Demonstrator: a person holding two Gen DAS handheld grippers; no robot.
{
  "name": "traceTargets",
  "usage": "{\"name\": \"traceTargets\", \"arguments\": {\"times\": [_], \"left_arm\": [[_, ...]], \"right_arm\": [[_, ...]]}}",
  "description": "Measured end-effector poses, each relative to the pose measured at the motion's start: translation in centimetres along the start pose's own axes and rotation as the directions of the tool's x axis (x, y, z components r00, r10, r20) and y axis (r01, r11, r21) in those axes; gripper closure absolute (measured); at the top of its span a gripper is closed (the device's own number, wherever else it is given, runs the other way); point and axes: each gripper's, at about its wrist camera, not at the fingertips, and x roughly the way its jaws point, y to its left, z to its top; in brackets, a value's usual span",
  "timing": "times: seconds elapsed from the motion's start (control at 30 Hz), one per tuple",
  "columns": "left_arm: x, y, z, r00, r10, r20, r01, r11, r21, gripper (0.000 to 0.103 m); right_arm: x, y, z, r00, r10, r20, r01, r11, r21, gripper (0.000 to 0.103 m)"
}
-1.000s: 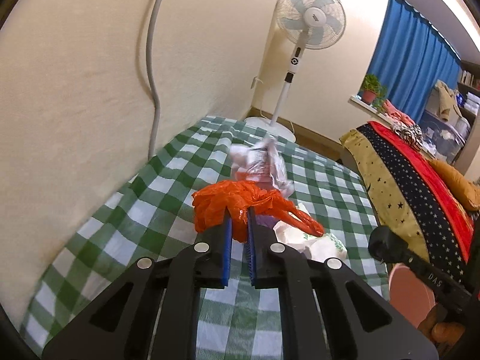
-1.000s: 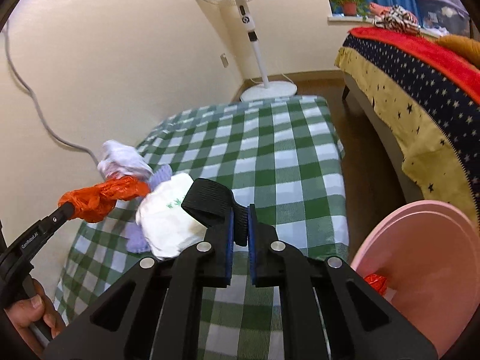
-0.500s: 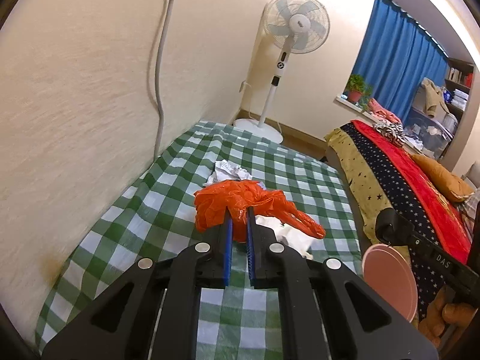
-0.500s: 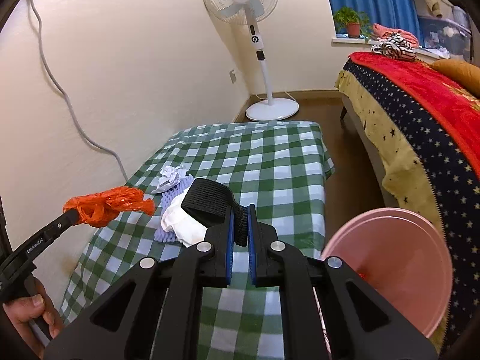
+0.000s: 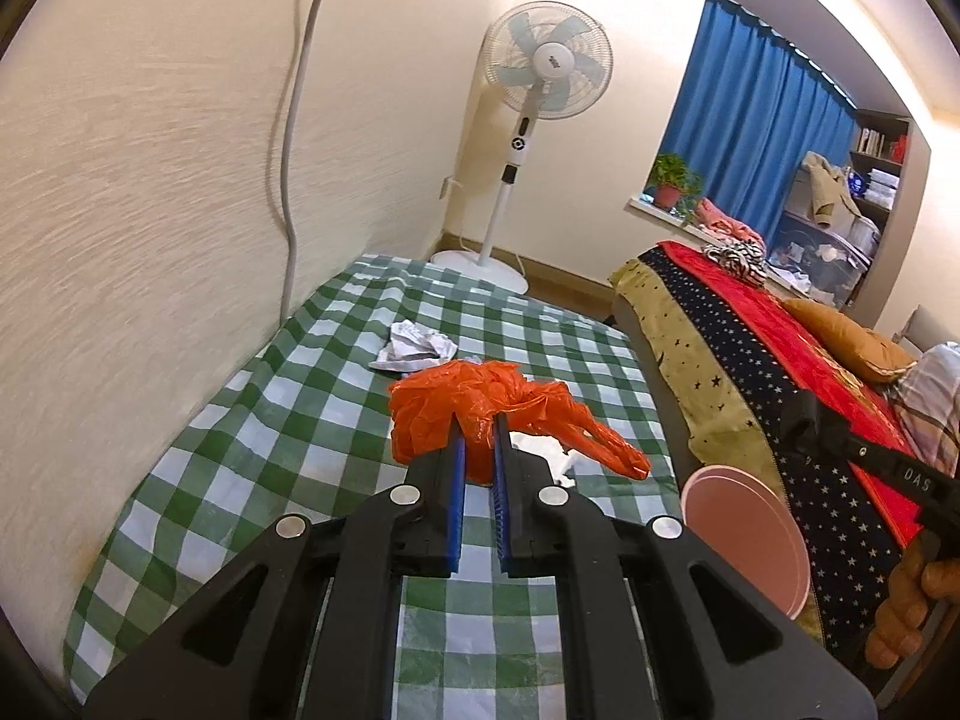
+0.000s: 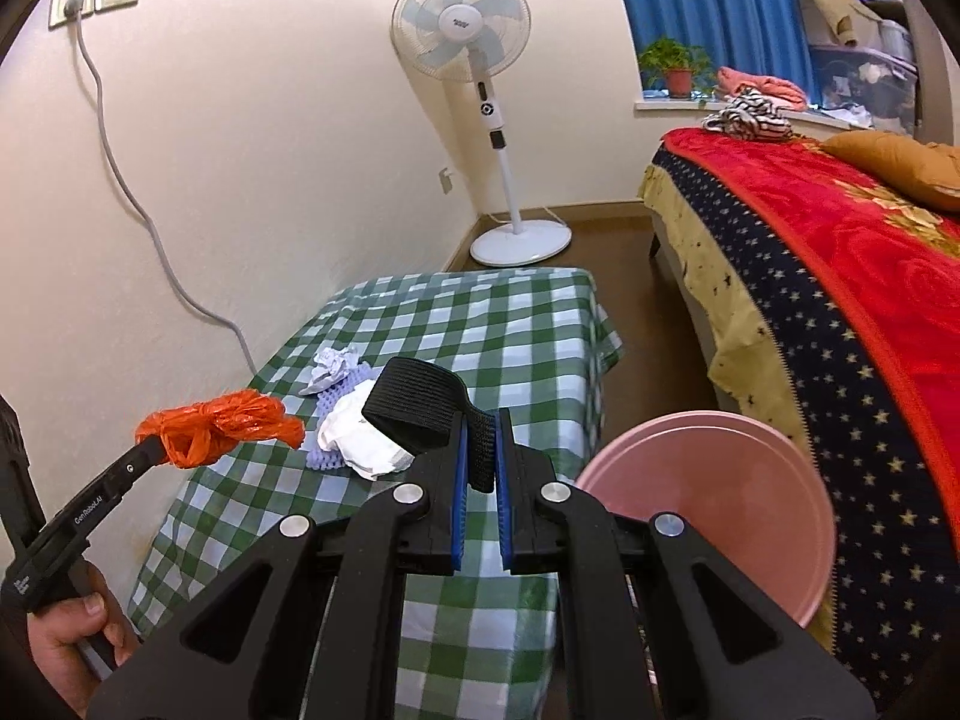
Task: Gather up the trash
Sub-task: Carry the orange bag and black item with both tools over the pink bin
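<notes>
left gripper (image 5: 478,441) clamped on crumpled orange plastic bag (image 5: 480,405), carried above green-checked tablecloth (image 5: 252,438) | right gripper (image 6: 482,441) pinching black elastic band (image 6: 420,405) (loop draped left) | round pink plastic bin (image 6: 708,513) lay low right of both, nearer right gripper | crumpled white paper (image 6: 333,363), white wad (image 6: 360,444) left on cloth

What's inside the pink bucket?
The pink bucket stands on the floor beside the checked table. Only its smooth pink inner wall shows. The bottom is hidden behind the right gripper, so I cannot tell whether any trash lies there.
</notes>
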Motion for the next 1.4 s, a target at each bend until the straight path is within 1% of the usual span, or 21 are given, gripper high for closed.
{"name": "traceTargets", "arguments": {"times": [0.3,0.53,0.77,0.97,1.23,1.4], "left_arm": [[-0.8,-1.6,-0.7,0.999,-0.033,0.009,0.033,0.999,0.042,0.095],[-1.1,-2.7,-1.0,0.999,-0.051,0.015,0.049,0.996,0.072,0.095],[-0.7,-3.9,-1.6,0.997,-0.072,0.012,0.070,0.992,0.102,0.095],[-0.1,-5.8,-2.2,0.994,-0.106,0.004,0.104,0.985,0.138,0.095],[0.8,-8.3,-3.0,0.988,-0.153,-0.012,0.153,0.972,0.181,0.095],[1.5,-9.6,-3.4,0.984,-0.177,-0.023,0.178,0.964,0.199,0.095]], "right_arm": [[-2.5,-2.0,0.0,0.999,-0.024,0.026,0.024,1.000,0.014,0.094],[-3.5,-3.9,0.1,0.997,-0.052,0.052,0.049,0.998,0.042,0.094],[-3.6,-6.7,-0.6,0.992,-0.102,0.069,0.095,0.991,0.099,0.094],[-3.9,-8.0,-0.8,0.984,-0.148,0.098,0.136,0.983,0.123,0.094],[-3.4,-10.5,-0.9,0.975,-0.199,0.096,0.183,0.970,0.161,0.094],[-3.3,-11.4,-1.0,0.971,-0.221,0.096,0.204,0.966,0.161,0.094]]}}
